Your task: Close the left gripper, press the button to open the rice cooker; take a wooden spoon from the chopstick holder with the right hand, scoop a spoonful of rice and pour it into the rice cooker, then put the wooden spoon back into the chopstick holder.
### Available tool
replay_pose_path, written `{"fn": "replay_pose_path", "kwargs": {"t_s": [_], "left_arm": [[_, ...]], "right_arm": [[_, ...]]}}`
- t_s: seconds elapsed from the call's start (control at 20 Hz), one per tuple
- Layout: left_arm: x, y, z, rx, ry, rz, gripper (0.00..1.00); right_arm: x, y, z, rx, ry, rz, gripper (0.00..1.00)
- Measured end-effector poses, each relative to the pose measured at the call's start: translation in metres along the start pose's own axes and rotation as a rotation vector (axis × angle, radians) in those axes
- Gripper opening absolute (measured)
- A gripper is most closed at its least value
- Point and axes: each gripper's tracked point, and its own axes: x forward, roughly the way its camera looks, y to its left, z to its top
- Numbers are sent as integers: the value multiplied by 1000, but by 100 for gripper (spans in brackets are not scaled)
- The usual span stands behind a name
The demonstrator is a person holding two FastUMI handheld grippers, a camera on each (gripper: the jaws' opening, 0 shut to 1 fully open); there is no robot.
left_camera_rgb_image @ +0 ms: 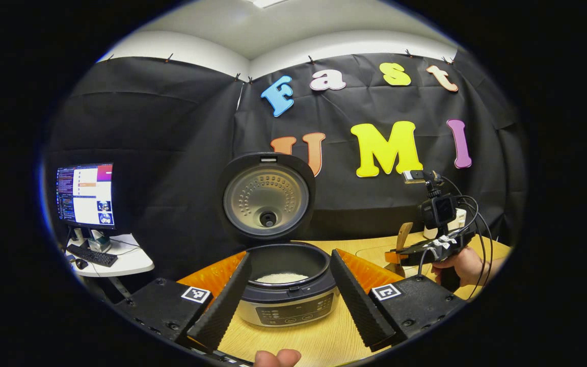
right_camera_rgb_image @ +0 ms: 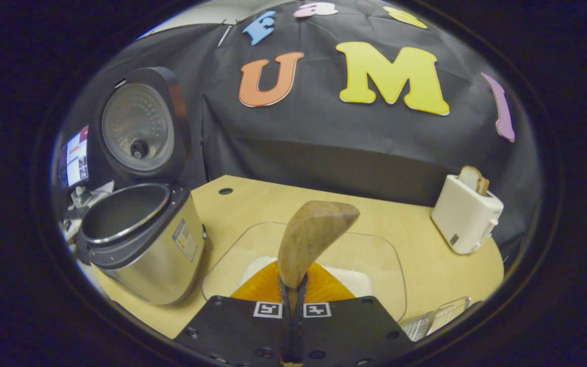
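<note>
Through the left gripper view I saw my left claw (left_camera_rgb_image: 287, 290) spread wide, gripping nothing, with the rice cooker (left_camera_rgb_image: 287, 300) sitting straight ahead between its two fingers (left_camera_rgb_image: 222, 303). The cooker's lid (left_camera_rgb_image: 267, 195) stood upright and open behind the pot, and a layer of white rice (left_camera_rgb_image: 282, 278) lay inside. Off to that claw's right, well apart, a hand (left_camera_rgb_image: 459, 266) held my right claw (left_camera_rgb_image: 400, 255) with the wooden spoon (left_camera_rgb_image: 403, 235) sticking up from it.

In the right gripper view, the right claw (right_camera_rgb_image: 293, 290) was clamped on the spoon's handle, the bowl of the spoon (right_camera_rgb_image: 311, 239) rising just ahead of the fingertips. Beneath it sat a clear tray (right_camera_rgb_image: 375, 260) of rice (right_camera_rgb_image: 347, 278). The cooker (right_camera_rgb_image: 145, 244) stood to this claw's left, a toaster (right_camera_rgb_image: 467, 214) far right.
</note>
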Motion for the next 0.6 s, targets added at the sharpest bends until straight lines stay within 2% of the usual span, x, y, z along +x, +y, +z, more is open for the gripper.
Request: {"fn": "replay_pose_path", "kwargs": {"t_s": [0.35, 0.6], "left_arm": [[-2, 6, 0, -22, 8, 8, 99], [-2, 8, -1, -27, 11, 10, 99]], "right_arm": [[6, 13, 9, 283, 0, 105, 0], [9, -7, 3, 592, 20, 149, 0]]}}
